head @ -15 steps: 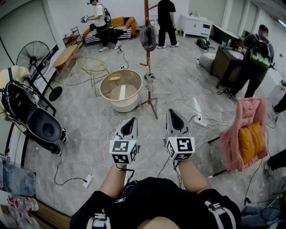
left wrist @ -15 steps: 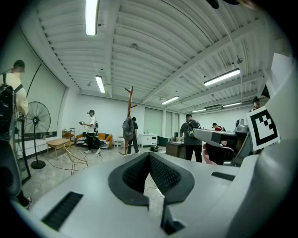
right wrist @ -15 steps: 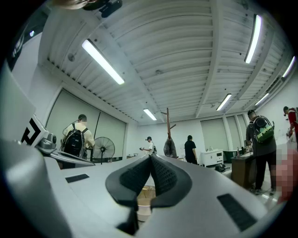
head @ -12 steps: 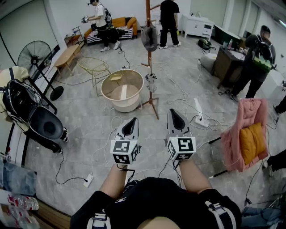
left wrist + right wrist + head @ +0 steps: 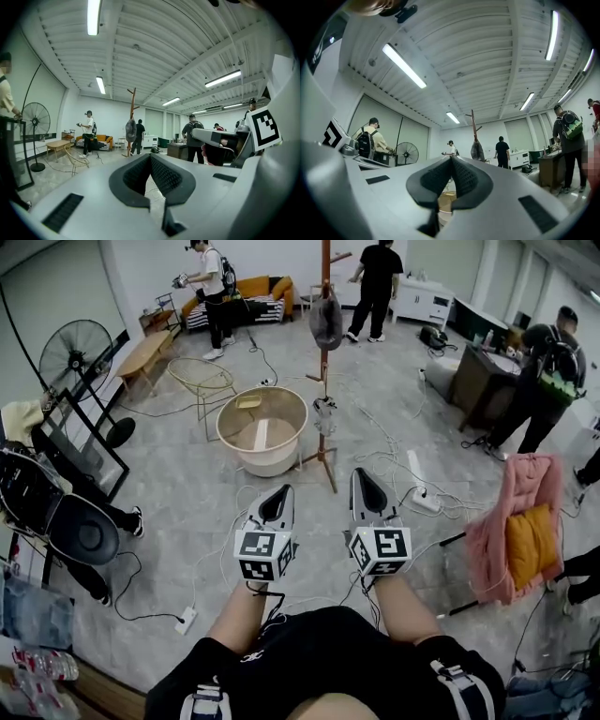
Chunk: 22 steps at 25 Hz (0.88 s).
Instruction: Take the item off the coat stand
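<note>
A wooden coat stand (image 5: 325, 381) rises from the floor well ahead of me, with a grey item (image 5: 326, 321) hanging on it, high up. The stand (image 5: 132, 112) and the hanging item (image 5: 130, 131) show small in the left gripper view, and the stand (image 5: 474, 124) and item (image 5: 477, 151) likewise in the right gripper view. My left gripper (image 5: 277, 495) and right gripper (image 5: 362, 478) are held side by side in front of my body, far short of the stand. Both are shut with nothing between their jaws.
A round beige tub (image 5: 262, 427) stands left of the stand's base. A wire chair (image 5: 200, 379), a standing fan (image 5: 77, 355) and a stroller (image 5: 56, 512) are at the left. A pink chair with an orange cushion (image 5: 513, 535) is at the right. Cables cross the floor; several people stand around the room.
The head view has shifted a little: the coat stand and tub now sit slightly further right, and the stroller at the left lower. Both grippers stay side by side and shut.
</note>
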Tool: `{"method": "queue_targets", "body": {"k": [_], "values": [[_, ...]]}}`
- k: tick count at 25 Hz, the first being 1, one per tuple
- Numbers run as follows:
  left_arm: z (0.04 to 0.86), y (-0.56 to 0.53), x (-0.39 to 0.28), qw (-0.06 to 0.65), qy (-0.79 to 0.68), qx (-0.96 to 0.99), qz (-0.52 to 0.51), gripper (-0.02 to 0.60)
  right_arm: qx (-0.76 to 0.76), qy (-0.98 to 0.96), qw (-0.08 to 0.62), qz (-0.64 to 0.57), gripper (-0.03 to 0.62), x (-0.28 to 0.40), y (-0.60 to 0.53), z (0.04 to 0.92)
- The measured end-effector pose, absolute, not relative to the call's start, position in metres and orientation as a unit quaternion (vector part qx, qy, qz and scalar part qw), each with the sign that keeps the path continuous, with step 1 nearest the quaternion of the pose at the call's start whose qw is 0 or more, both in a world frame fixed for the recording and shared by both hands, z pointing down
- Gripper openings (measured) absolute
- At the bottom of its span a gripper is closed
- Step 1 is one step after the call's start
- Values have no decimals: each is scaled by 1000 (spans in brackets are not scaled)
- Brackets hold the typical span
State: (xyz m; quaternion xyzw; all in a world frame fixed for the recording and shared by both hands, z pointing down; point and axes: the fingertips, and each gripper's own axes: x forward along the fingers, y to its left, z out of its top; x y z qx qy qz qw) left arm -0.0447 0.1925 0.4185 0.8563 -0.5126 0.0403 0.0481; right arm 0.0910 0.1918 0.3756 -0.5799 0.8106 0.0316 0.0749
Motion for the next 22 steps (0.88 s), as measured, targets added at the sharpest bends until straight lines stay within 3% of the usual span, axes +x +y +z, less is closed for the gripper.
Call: {"method": "queue_targets", "body": {"k": [13,22], "values": [[437,168,-130,45,-487,872,34,15,-598,798,61,42,15,-2,175,395],[447,137,-150,43,-492,869,34,15,-603,795,54,44,15,-16,138,407]]}}
